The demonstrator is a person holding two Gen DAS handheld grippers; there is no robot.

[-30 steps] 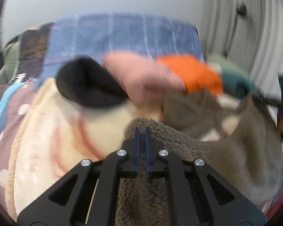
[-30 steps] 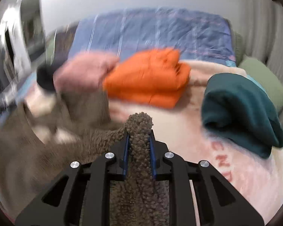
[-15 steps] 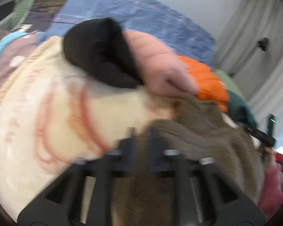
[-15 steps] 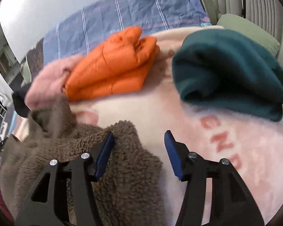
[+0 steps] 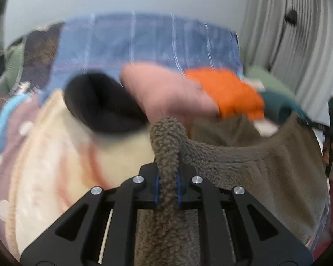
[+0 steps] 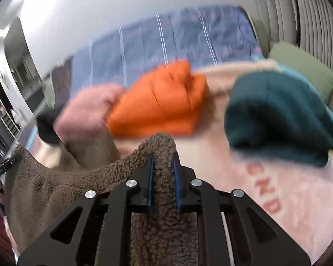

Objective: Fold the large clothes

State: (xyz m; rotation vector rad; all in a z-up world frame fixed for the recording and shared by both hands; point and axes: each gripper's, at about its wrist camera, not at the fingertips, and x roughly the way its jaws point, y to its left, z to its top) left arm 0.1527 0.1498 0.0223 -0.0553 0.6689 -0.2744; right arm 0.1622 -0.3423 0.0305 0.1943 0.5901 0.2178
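Between closing left gripper (image 5: 168, 182) pads, nubbly brown fleece (image 5: 244, 161)

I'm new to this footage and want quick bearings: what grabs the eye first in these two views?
First, the brown fleece garment, bunched in the foreground with a fold between the closing jaws of both the left gripper and right gripper. Behind it on the cream blanket lies a row of folded clothes: the orange jacket in the middle, the teal garment to its right, the pink one to its left.
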